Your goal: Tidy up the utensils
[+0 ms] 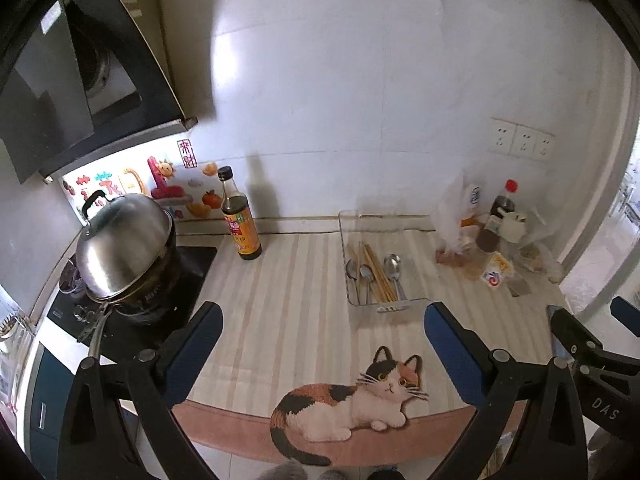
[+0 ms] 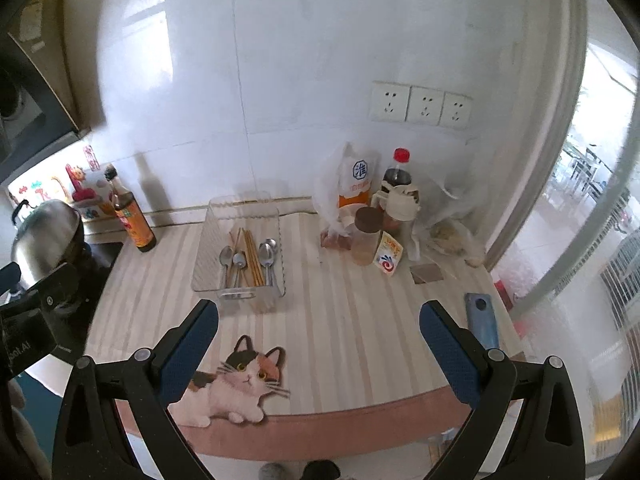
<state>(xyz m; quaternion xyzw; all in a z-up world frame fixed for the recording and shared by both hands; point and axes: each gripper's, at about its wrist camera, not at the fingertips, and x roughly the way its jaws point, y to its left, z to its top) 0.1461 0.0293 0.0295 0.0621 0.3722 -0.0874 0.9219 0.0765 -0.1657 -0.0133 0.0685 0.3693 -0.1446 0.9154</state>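
Only right view, phone (image 2: 482, 320), mat edge

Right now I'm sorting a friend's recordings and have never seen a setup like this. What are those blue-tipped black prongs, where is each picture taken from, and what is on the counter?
The prongs are hand-held grippers; a person carries one in each hand. Each picture comes from a wide-angle camera on one gripper, looking along its two fingers. The left gripper and the right gripper are both open and hold nothing.

On the striped counter mat, with its cat picture, stands a clear tray holding spoons and chopsticks. To its left is a dark sauce bottle, then a steel-lidded pot on the cooktop. To its right stand bags, jars and a red-capped bottle. A phone lies near the right gripper.
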